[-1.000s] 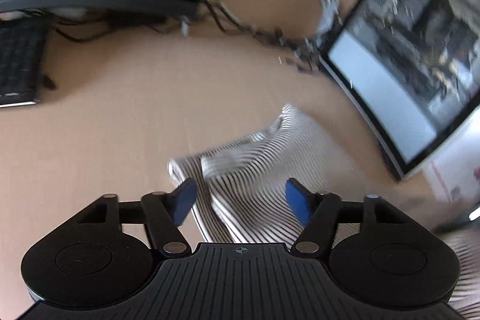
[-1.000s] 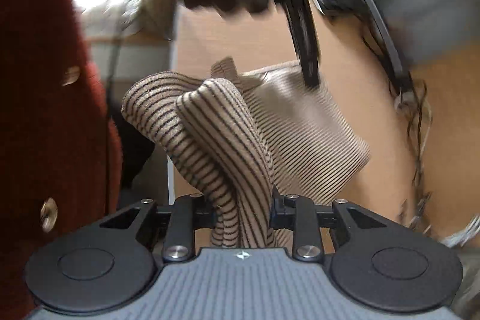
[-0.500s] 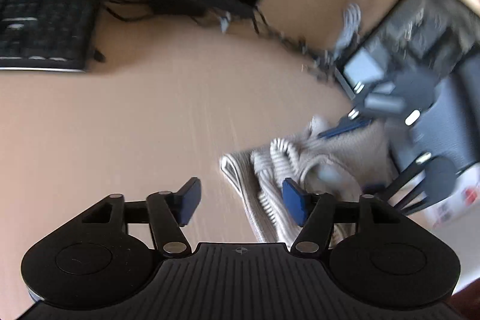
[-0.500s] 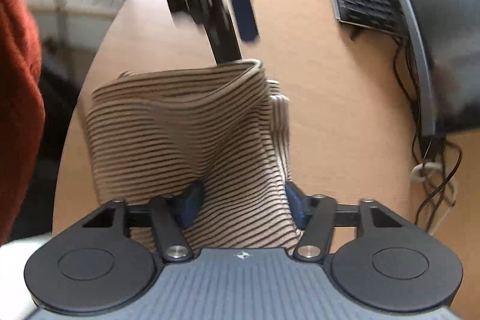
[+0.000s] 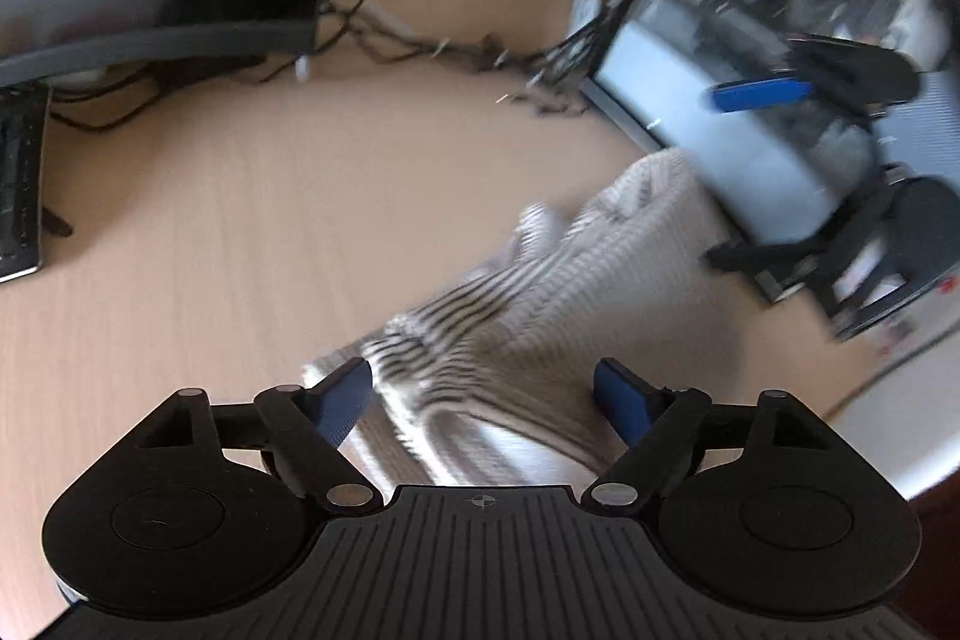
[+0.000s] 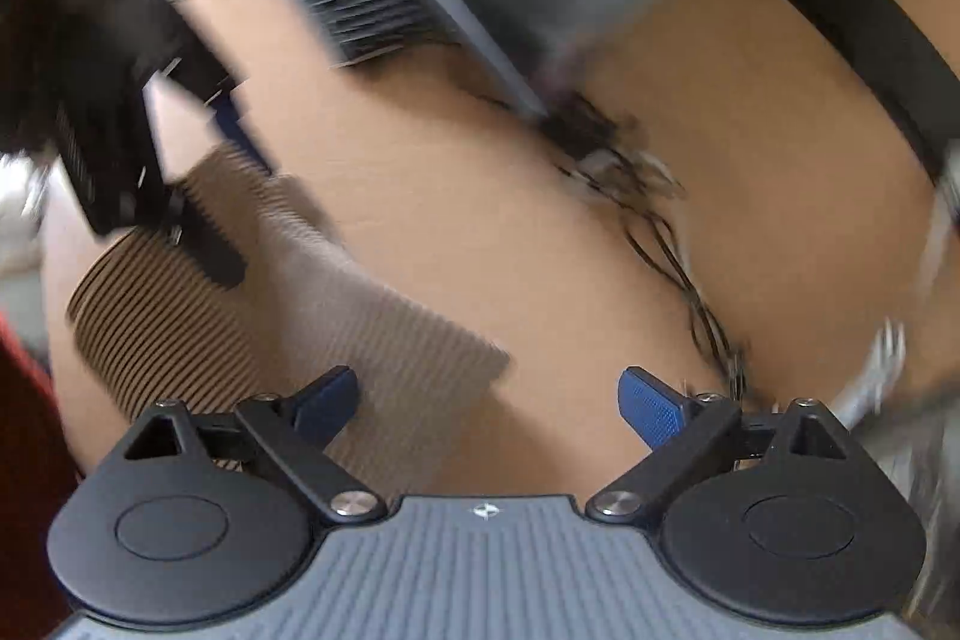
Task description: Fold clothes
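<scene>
Striped garment (image 6: 198, 316) lying bunched on the wooden desk (image 5: 240, 196), toward the person's side of the keyboard (image 6: 354, 4). Right gripper (image 6: 489, 400): half a second earlier its jaws pinched a raised fold of the cloth; now they stand spread and empty, the fold dropped flat. Left gripper (image 5: 480, 394): jaws spread, as before, straddling the garment's near edge without closing on it. Judgement: one fold appears laid; the rumpled ridge suggests more remains. The left wrist view alone shows that ridge and the monitor (image 5: 750, 40) beyond the garment; the right wrist view alone shows the keyboard and the flatter striped panel. Both views are motion-blurred.
</scene>
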{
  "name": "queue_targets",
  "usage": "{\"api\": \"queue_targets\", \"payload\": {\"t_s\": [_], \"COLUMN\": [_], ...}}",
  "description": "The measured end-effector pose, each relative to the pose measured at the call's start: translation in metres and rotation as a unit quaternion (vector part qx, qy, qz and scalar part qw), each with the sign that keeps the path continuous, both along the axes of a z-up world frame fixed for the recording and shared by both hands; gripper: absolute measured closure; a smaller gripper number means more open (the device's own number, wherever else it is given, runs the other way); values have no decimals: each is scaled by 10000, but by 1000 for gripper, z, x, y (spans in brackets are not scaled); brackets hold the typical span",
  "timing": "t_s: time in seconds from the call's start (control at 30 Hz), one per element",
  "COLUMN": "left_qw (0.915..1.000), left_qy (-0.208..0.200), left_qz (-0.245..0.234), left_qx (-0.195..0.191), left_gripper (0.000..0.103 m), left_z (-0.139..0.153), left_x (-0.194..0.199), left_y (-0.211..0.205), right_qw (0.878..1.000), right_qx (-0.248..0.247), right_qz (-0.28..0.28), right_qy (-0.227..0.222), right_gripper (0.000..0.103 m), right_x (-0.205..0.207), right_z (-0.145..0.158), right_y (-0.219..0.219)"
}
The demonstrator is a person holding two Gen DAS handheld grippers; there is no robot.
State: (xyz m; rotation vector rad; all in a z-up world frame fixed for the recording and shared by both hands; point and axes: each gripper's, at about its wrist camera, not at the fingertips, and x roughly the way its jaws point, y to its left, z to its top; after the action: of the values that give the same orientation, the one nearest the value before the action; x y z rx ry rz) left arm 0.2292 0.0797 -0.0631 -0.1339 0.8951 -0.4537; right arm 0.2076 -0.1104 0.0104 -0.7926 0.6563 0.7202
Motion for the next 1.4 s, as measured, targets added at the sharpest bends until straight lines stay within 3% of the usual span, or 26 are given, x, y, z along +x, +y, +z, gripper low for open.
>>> {"api": "queue_targets", "payload": {"t_s": [0.07, 0.23, 0.3, 0.5, 0.6, 0.67, 0.77, 0.87, 1.0, 1.13, 1.2, 1.27, 1.4], "left_qw": [9998, 9992, 9989, 9986, 9989, 9994, 9992, 9987, 9975, 9971, 9964, 9962, 9969], "left_qy": [189, 347, 368, 398, 277, 68, -219, -82, 154, 493, 597, 654, 698], "left_qz": [59, 28, 73, 229, 187, 42, -317, -495, -668, -564, -524, -443, -111], "left_qx": [42, 203, 270, 269, 338, 327, 77, 85, 144, -166, -302, -368, -340], "left_gripper": [15, 13, 11, 9, 13, 14, 10, 8, 8, 5, 5, 5, 6], "left_z": [-7, -15, -17, -16, -2, 13, 32, 20, 0, -17, -21, -24, -23], "left_x": [10, 12, 13, 19, 18, 15, 16, 28, 45, 55, 56, 53, 42], "left_y": [1, 13, 19, 28, 29, 27, 20, 8, -7, 1, 6, 11, 25], "right_qw": [9982, 9967, 9940, 9872, 9814, 9691, 9394, 9031, 8612, 8142, 8073, 8022, 8214], "right_qx": [341, 274, 457, 885, 1070, 1427, 1967, 2377, 2579, 2857, 2926, 2978, 2883], "right_qz": [-466, -761, -981, -1286, -1530, -1854, -2299, -2648, -3069, -3327, -3251, -3171, -2972], "right_qy": [134, 58, 138, 314, 447, 776, 1613, 2405, 3127, 3804, 3963, 4089, 3922], "right_gripper": [10, 11, 6, 3, 3, 3, 0, 0, 0, 0, 0, 11, 17], "right_x": [6, 30, 41, 68, 76, 78, 76, 65, 51, 52, 56, 62, 90], "right_z": [-6, -50, -66, -77, -75, -63, -50, -50, -68, -93, -103, -112, -113], "right_y": [-10, 11, 10, 16, 17, 4, -22, -47, -64, -67, -59, -51, -29]}}
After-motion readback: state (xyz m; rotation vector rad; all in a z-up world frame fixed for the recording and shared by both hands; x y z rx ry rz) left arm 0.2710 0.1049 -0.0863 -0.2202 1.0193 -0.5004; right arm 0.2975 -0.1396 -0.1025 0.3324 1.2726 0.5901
